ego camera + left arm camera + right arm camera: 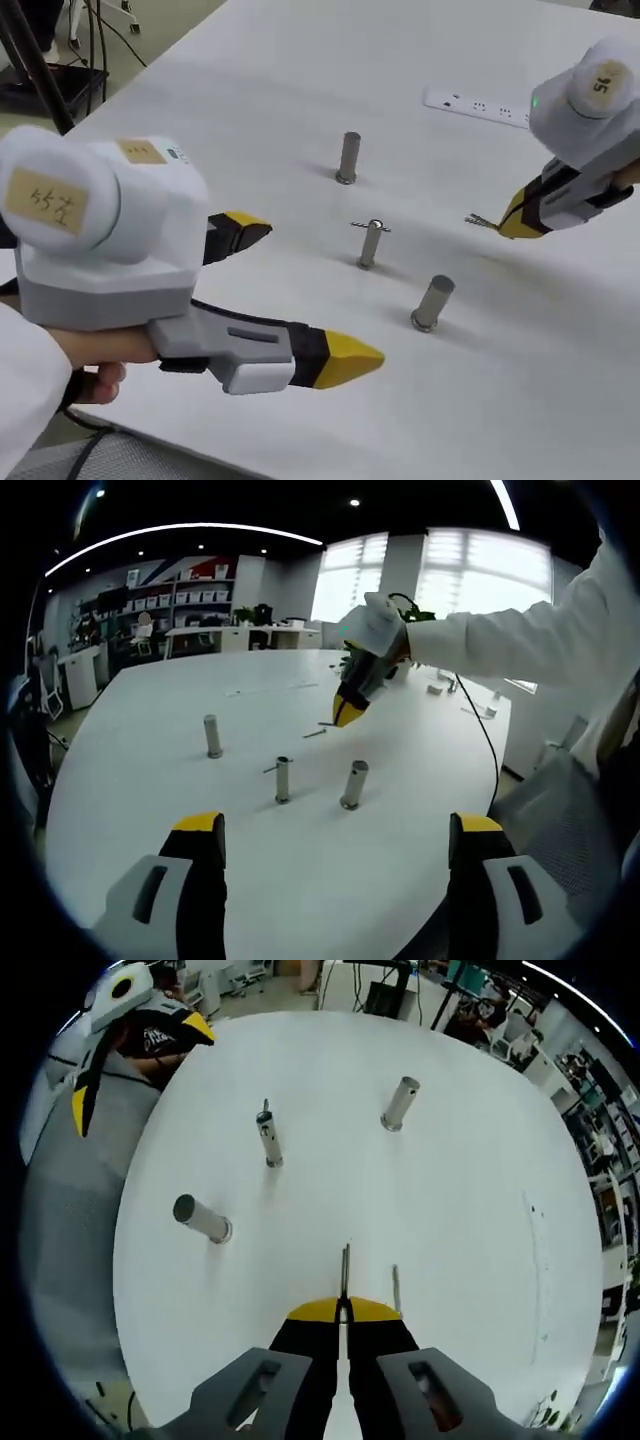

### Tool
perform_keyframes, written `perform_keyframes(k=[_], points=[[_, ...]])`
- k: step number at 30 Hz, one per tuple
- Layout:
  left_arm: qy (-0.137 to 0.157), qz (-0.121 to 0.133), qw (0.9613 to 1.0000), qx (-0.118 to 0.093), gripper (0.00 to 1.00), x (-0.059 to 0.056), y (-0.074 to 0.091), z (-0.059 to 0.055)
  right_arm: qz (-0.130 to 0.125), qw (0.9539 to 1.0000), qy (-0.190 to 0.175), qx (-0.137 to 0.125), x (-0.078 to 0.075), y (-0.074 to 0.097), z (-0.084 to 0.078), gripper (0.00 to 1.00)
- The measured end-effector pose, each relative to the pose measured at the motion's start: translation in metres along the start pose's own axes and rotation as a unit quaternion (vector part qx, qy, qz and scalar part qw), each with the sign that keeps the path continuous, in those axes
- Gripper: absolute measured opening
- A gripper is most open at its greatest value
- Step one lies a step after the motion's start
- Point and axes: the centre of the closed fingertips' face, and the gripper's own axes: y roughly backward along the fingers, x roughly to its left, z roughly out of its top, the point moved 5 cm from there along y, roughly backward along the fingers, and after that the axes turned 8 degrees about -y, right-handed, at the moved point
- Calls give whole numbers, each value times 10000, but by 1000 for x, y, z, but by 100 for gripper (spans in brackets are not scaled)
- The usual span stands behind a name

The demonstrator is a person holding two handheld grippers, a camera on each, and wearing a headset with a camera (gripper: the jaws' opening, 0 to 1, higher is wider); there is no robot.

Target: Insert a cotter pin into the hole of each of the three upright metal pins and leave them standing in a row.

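Head view: middle pin [369, 250] upright on the table [250, 80], crossed by a fitted cotter pin [371, 227]; far pin [348, 158] behind it, near pin [432, 303] in front. Right of the middle pin, right gripper [515, 222] clamped on a loose cotter pin [481, 220]; left of it, left gripper [325, 292] spread wide, empty.

Left gripper view: own jaws apart, short of the middle pin [283, 779]; right gripper [347, 712] beyond it.

Right gripper view: jaws closed on the loose cotter pin [345, 1270], well short of the middle pin [268, 1138]; possibly a spare [395, 1285] lying alongside.
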Motion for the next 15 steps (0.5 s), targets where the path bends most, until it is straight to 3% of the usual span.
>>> perform_keyframes(k=[8,12,15], points=[[89,-86,9999,12,89,-3,-6,1,-442,9974,292,-495,22,28,5,0],[145,27,9999,-13,85,3,-10,4,-726,9922,563,-839,37,39,13,0],[297,17,9994,-182,81,6,-12,10,-926,9882,694,-1001,47,47,18,0]])
